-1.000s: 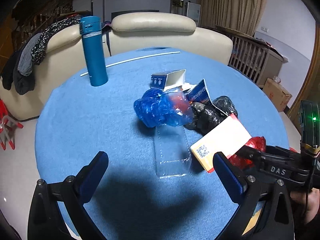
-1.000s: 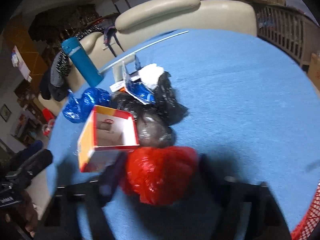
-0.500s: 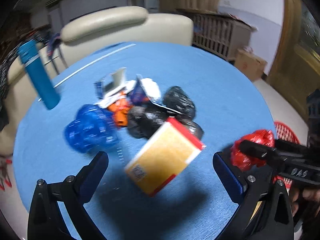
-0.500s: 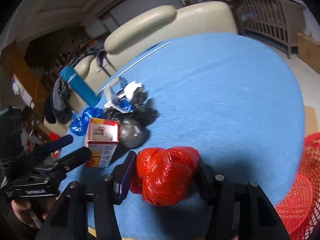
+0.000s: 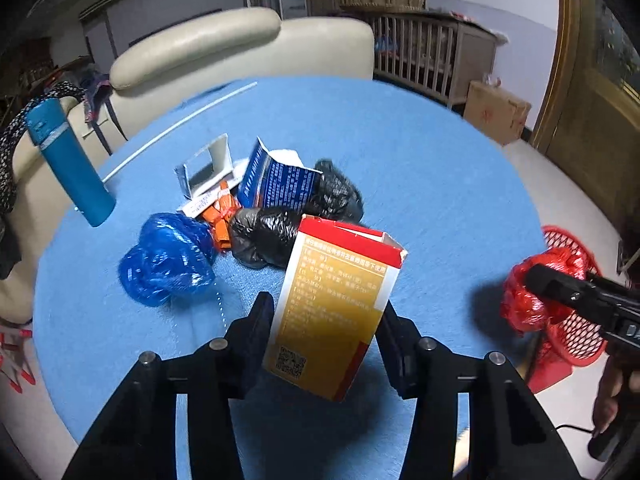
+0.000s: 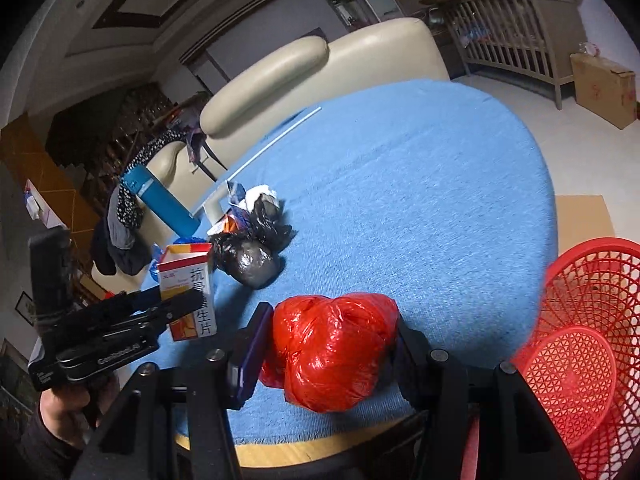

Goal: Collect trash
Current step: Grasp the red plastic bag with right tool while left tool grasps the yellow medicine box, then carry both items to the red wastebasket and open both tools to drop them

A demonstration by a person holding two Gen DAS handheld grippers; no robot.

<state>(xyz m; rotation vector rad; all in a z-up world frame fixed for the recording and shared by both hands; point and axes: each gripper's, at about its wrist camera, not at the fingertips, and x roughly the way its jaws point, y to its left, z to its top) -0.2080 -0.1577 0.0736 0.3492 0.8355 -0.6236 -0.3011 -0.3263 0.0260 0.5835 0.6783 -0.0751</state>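
Two loads are carried. Left wrist view: left gripper [image 5: 326,330] jaws closing on the upright yellow-and-red cardboard box [image 5: 334,304], above the counter [image 5: 420,184]. Right wrist view: right gripper [image 6: 328,350] jaws clamp the crumpled red plastic bag [image 6: 332,344]; the red mesh basket [image 6: 580,320] lies rightward, nearer this hand.

Between the black left gripper [image 5: 326,330] fingers: a carton [image 5: 334,308], yellow-orange on its face with small white print and a black code square, red along its top band and lower corner. Between the black right gripper [image 6: 326,354] fingers, blue-padded: a glossy red plastic bag [image 6: 332,350]. Beyond the carton: two crinkled black bags [image 5: 298,216], a shiny blue bag [image 5: 168,264] to their left, an orange wrapper [image 5: 220,216], and a dark blue packet [image 5: 276,186] with white print. Underneath all: a plain blue tablecloth [image 5: 420,184]. Far left: a teal flask [image 5: 70,162]. Right of the red bag: a red lattice-patterned basket [image 6: 588,320].
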